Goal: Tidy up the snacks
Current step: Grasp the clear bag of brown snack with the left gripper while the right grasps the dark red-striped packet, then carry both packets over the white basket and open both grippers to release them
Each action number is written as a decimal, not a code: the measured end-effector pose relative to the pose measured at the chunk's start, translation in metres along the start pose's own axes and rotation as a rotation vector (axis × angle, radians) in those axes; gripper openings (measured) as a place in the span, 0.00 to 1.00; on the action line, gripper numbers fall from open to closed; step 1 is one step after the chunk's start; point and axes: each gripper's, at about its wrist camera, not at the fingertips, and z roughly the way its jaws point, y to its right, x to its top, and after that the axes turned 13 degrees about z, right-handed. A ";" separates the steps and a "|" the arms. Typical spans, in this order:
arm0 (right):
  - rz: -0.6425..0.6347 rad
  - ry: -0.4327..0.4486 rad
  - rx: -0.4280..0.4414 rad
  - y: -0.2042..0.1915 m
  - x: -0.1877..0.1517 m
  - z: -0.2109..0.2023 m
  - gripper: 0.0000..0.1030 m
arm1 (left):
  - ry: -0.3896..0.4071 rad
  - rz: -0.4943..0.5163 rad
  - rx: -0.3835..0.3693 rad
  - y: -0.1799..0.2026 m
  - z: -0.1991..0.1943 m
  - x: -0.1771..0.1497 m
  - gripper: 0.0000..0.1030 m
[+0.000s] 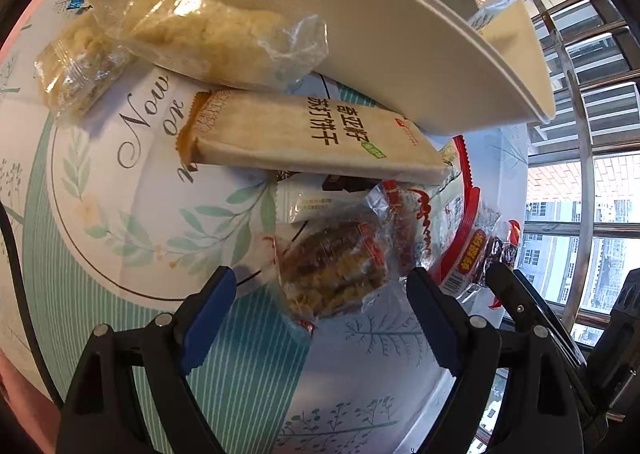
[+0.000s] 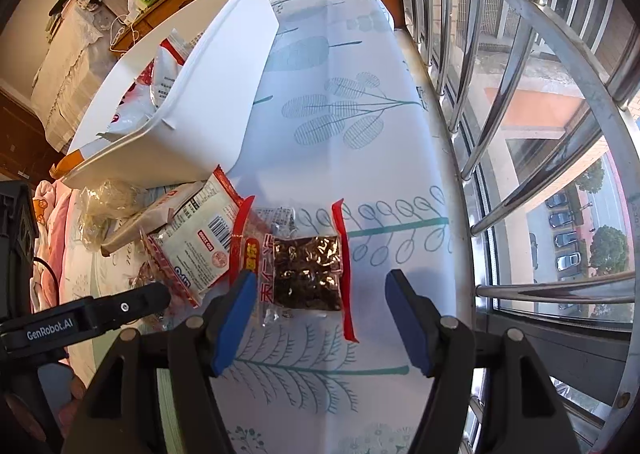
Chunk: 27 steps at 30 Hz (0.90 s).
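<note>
Both tools point steeply down over the snack pile on the desk (image 2: 392, 141), beside the white bin (image 2: 224, 109).

Left tool (image 1: 320, 294): released, jaws wide, straddling a clear-wrapped nut bar (image 1: 336, 266) without touching it. Right tool (image 2: 320, 298): released, jaws apart, over a dark-filled packet with red edges (image 2: 310, 274); its left pad sits just at the packet's clear margin.

Risks, as judged:
- Crinkly film may slip out of the pads if only the loose edge is pinched.
- The nut bar lies touching neighbouring wrappers and a white bar (image 1: 308, 201); closing here could catch two at once.
- The tools work close together; the left tool's finger shows near the right tool's left jaw, so they could knock.

View differences: the left view alone shows the long cracker pack (image 1: 312, 133) and two pale rice cakes (image 1: 200, 33) leaning on the bin. The right view alone shows the bin's interior, already holding packets, and the window bars (image 2: 520, 133).
</note>
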 end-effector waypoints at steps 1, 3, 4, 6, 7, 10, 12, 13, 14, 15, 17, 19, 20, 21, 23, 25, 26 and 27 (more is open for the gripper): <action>0.000 0.001 -0.003 0.000 0.001 0.001 0.64 | -0.002 0.000 0.001 0.000 0.001 0.000 0.84; 0.000 -0.003 -0.015 -0.001 0.003 0.004 0.61 | -0.004 0.001 0.004 0.002 0.003 0.002 0.84; 0.000 -0.006 -0.017 0.000 0.003 0.005 0.59 | -0.003 0.004 0.002 0.005 0.004 0.003 0.83; 0.001 -0.014 -0.020 0.000 0.005 0.008 0.55 | -0.003 0.007 0.004 0.006 0.006 0.004 0.82; 0.003 -0.017 -0.021 0.000 0.005 0.009 0.54 | 0.000 0.010 0.006 0.007 0.006 0.006 0.80; -0.005 -0.024 -0.031 -0.002 0.004 0.011 0.52 | 0.006 0.020 0.006 0.014 0.006 0.008 0.71; -0.008 -0.025 -0.032 -0.003 0.004 0.011 0.48 | 0.005 0.028 0.002 0.017 0.007 0.009 0.63; -0.007 -0.029 -0.027 -0.004 0.004 0.011 0.46 | 0.004 0.031 -0.003 0.019 0.008 0.010 0.58; -0.007 -0.032 -0.022 -0.004 0.004 0.011 0.42 | 0.002 0.031 -0.005 0.018 0.006 0.010 0.56; -0.007 -0.034 -0.022 -0.004 0.004 0.011 0.42 | -0.004 0.030 -0.001 0.019 0.006 0.011 0.56; -0.004 -0.036 -0.021 -0.003 0.004 0.011 0.42 | -0.012 0.034 -0.002 0.020 0.007 0.012 0.55; -0.003 -0.041 -0.022 -0.003 0.005 0.011 0.42 | -0.014 0.029 -0.006 0.020 0.006 0.011 0.53; -0.002 -0.042 -0.022 -0.003 0.005 0.011 0.42 | -0.013 0.028 -0.010 0.019 0.004 0.011 0.51; 0.000 -0.045 -0.023 -0.003 0.005 0.011 0.42 | -0.015 0.028 -0.014 0.020 0.004 0.011 0.51; 0.003 -0.052 -0.025 -0.003 0.005 0.011 0.42 | -0.017 0.033 -0.015 0.020 0.004 0.010 0.48; 0.007 -0.058 -0.026 -0.003 0.005 0.012 0.42 | -0.022 0.042 -0.020 0.020 0.005 0.008 0.48; 0.006 -0.059 -0.026 -0.003 0.004 0.012 0.42 | -0.020 0.041 -0.022 0.019 0.005 0.007 0.48; 0.007 -0.060 -0.026 -0.003 0.003 0.011 0.42 | -0.019 0.042 -0.024 0.014 0.000 0.005 0.48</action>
